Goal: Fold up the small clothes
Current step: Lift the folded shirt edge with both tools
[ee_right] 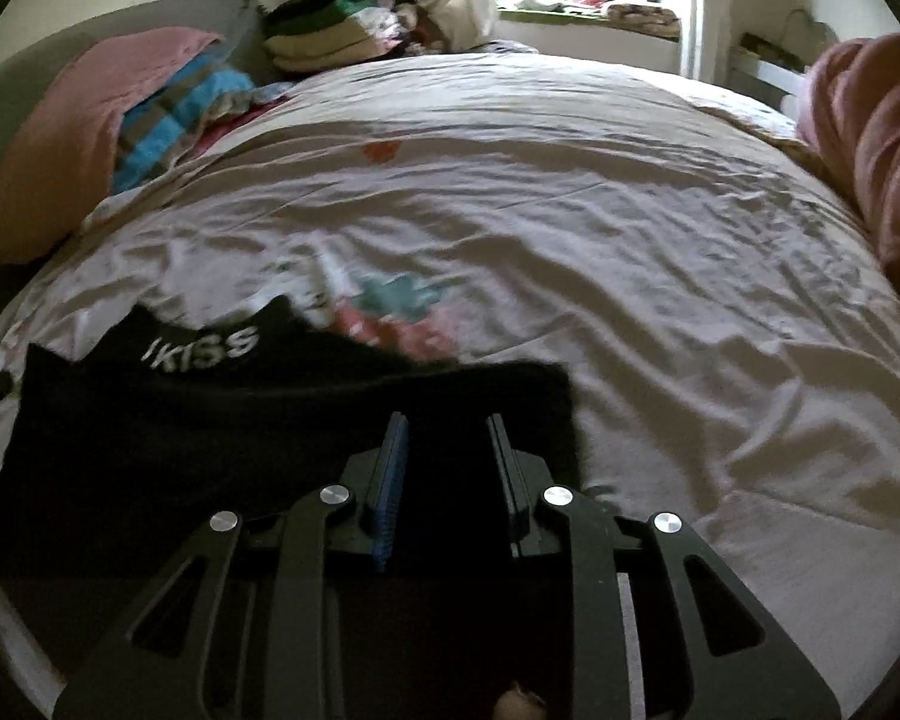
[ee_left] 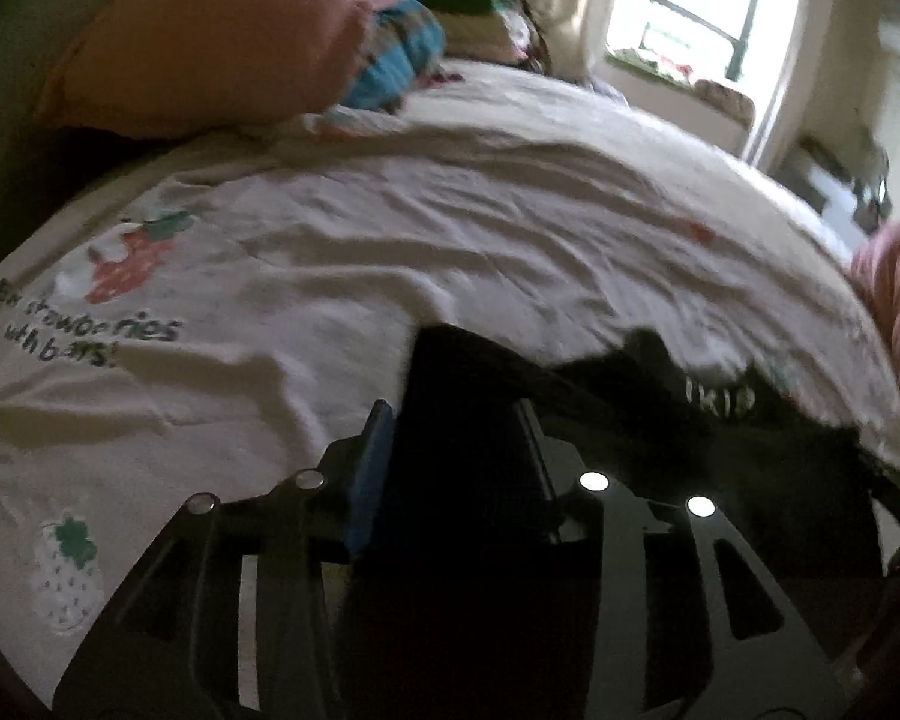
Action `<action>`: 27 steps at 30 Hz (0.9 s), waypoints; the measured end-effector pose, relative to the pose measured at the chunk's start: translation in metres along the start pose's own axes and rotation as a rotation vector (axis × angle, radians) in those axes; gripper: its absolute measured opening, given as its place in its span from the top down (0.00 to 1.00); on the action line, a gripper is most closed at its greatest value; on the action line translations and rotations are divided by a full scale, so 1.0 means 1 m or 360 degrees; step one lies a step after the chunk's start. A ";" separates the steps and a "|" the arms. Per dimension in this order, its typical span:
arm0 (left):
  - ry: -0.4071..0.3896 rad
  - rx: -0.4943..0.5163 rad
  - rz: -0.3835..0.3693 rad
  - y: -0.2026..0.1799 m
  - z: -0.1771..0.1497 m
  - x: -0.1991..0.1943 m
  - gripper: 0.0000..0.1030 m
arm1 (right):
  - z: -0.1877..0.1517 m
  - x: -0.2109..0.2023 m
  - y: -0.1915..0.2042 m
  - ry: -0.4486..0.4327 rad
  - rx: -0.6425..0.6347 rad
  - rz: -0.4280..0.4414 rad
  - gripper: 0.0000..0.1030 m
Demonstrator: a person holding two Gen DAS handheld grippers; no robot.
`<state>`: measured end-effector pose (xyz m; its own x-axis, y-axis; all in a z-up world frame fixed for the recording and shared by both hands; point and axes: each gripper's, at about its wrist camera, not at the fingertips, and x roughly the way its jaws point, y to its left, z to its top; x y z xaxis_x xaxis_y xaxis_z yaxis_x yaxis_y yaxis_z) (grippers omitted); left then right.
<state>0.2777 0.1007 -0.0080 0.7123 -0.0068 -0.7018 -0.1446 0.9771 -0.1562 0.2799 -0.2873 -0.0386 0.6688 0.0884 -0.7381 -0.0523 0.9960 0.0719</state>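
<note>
On my left feed I see the pink pillow (ee_left: 210, 42) at the head of the bed, with a blue striped cloth (ee_left: 399, 60) tucked just beside it. The bed sheet (ee_left: 390, 228) below is cream and rumpled, printed with strawberries and dark lettering. My left hand-held gripper (ee_left: 456, 456) sits low over it, and black fabric fills the space between its fingers; I read that as pinching the black garment (ee_left: 660, 396), though the dark blur hides the contact itself. The garment trails off to the right across the sheet, white letters showing on it.

On my right feed the same black garment (ee_right: 240, 420) lies flat on the near left part of the sheet (ee_right: 630, 240), its white print facing up. My right hand-held gripper (ee_right: 447, 468) hovers over the garment's right portion with its fingers spread apart, dark cloth visible between them. A stack of folded clothes (ee_right: 330, 30) rests by the far wall, and a pink blanket (ee_right: 870, 150) bunches at the right edge
</note>
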 end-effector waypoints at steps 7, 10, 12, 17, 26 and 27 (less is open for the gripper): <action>0.0078 -0.0064 -0.0001 0.029 -0.003 0.009 0.44 | -0.005 -0.004 -0.020 0.0013 0.0024 -0.0102 0.49; 0.0168 -0.0041 -0.0119 0.027 -0.007 0.022 0.34 | -0.006 0.002 -0.023 0.0052 0.0026 -0.0082 0.49; 0.0191 0.0000 -0.0147 0.021 -0.010 0.028 0.34 | -0.007 0.005 -0.026 0.0062 0.0036 -0.0036 0.54; 0.0178 0.0101 -0.0142 0.008 -0.016 0.032 0.88 | -0.011 0.006 -0.027 0.0051 0.0052 0.0047 0.90; -0.0124 0.0241 -0.0044 -0.003 0.002 -0.008 0.98 | 0.000 -0.038 -0.035 -0.0240 0.0070 0.0033 0.92; -0.0137 0.0258 -0.0030 -0.004 0.004 -0.009 0.98 | 0.002 -0.040 -0.036 -0.0261 0.0079 0.0030 0.92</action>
<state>0.2744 0.0972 0.0020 0.7708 -0.0138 -0.6369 -0.0232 0.9985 -0.0497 0.2568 -0.3270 -0.0107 0.7804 0.1001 -0.6173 -0.0318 0.9922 0.1207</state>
